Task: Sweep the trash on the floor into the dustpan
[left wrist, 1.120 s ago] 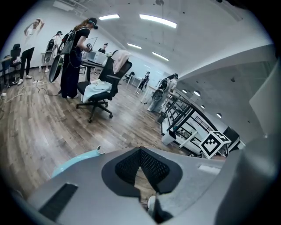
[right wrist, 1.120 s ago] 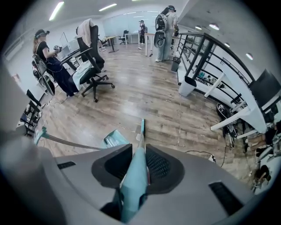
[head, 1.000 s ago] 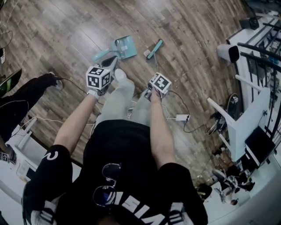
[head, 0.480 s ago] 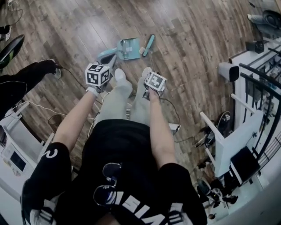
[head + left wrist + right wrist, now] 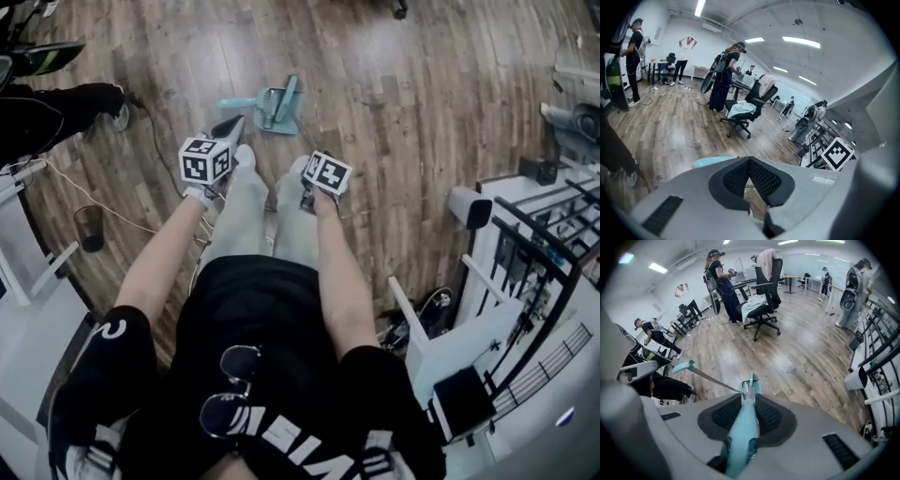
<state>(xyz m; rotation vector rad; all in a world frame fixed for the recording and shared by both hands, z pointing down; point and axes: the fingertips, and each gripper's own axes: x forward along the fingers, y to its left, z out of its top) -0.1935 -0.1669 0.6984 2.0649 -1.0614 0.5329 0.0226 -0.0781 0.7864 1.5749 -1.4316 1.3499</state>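
A teal dustpan (image 5: 267,108) lies on the wood floor ahead of the person's feet, its teal grip (image 5: 232,103) pointing left. A teal brush (image 5: 290,92) rests against the pan's right side. My right gripper (image 5: 749,401) is shut on the brush's teal handle (image 5: 740,437), which runs down to the pan (image 5: 750,383), where pale scraps lie. The pan's thin rod rises to its grip (image 5: 683,365). My left gripper (image 5: 750,161) hangs above the floor with its jaws shut and nothing seen between them; a teal rounded part (image 5: 710,162) shows just beyond it.
A white rack (image 5: 525,281) and a white camera unit (image 5: 466,206) stand at the right. A person in black (image 5: 52,112), cables (image 5: 94,202) and a dark cup (image 5: 89,228) are at the left. An office chair (image 5: 761,305) and standing people are farther off.
The brush head has moved left across the floor until it meets the dustpan. The head view has swung, so the rack sits lower right. Both grippers hold about the same place.
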